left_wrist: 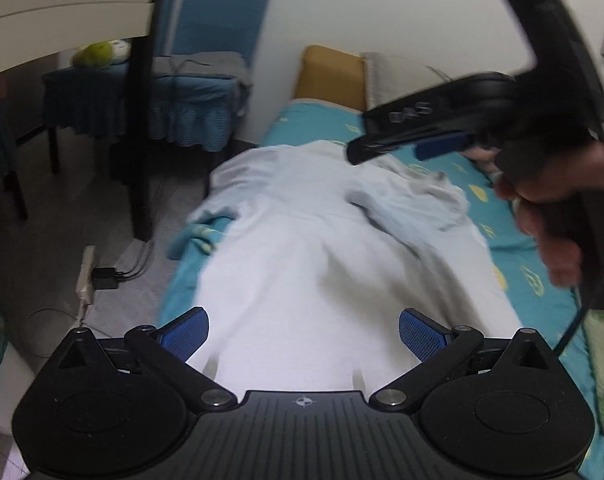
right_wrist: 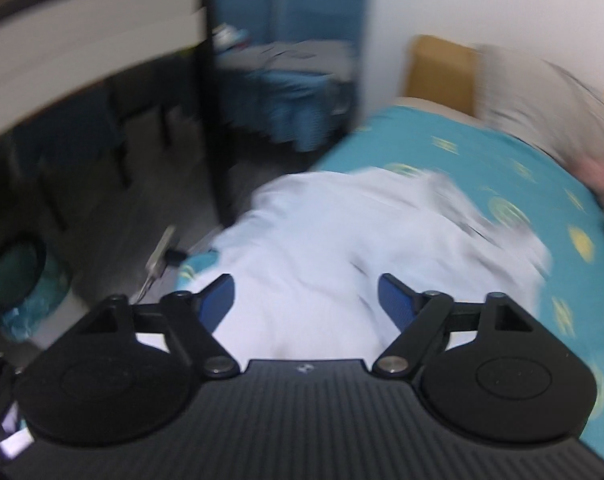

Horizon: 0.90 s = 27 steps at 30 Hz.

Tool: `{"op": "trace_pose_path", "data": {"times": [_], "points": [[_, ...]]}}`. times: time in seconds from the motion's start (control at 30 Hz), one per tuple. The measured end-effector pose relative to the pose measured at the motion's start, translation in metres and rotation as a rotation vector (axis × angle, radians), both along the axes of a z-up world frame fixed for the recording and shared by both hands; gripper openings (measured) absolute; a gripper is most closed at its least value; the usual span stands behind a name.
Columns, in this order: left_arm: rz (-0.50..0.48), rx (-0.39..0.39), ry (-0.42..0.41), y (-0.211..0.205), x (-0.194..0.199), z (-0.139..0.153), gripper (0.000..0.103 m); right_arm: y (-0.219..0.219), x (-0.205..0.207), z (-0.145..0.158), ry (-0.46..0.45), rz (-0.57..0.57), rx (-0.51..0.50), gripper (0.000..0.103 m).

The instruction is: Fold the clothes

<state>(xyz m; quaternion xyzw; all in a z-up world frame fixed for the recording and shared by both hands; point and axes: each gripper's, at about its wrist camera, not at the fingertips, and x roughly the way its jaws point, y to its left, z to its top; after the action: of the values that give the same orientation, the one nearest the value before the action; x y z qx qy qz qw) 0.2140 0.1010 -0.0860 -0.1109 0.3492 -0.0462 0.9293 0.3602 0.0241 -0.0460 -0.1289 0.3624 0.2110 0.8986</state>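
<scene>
Just ahead of the left tongs [left_wrist: 304, 334], whose blue pads stand wide apart with nothing between them, a pale white garment [left_wrist: 322, 248] lies spread on a bed [left_wrist: 542, 280] with a teal patterned sheet. The cloth is rumpled at its far right part and hangs over the bed's left edge. Left of these tongs, on the floor, lie a power strip [left_wrist: 86, 276] and a black charger [left_wrist: 105, 278]. Farther off stand a dark post [left_wrist: 141, 136] and a chair with a teal cover [left_wrist: 197, 92]. The right tongs [right_wrist: 306, 304] are also spread apart and empty, above the near part of the garment [right_wrist: 342, 240]. In the left view they hang up to the right, tilted down toward the cloth, held by the right hand [left_wrist: 558, 216]. Both views are blurred
</scene>
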Motion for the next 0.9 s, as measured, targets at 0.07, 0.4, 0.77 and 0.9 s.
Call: {"op": "trace_pose_path", "data": {"times": [0.07,0.4,0.77,0.9], "points": [[0.046,-0.024,0.026,0.017,0.009,-0.011,0.101,0.038,0.029,-0.014,0.042,0.066,-0.024,0.078],[0.145,-0.094,0.112,0.052,0.040,-0.051,0.100,0.176,0.105,-0.117,0.146,0.335,-0.260,0.064],[0.191,-0.195,0.112,0.058,0.042,-0.061,0.100,0.180,0.120,-0.148,0.150,0.297,-0.291,0.006],[0.193,-0.203,0.072,0.056,0.039,-0.056,0.100,0.162,0.111,-0.119,0.080,0.244,-0.197,0.003]]}}
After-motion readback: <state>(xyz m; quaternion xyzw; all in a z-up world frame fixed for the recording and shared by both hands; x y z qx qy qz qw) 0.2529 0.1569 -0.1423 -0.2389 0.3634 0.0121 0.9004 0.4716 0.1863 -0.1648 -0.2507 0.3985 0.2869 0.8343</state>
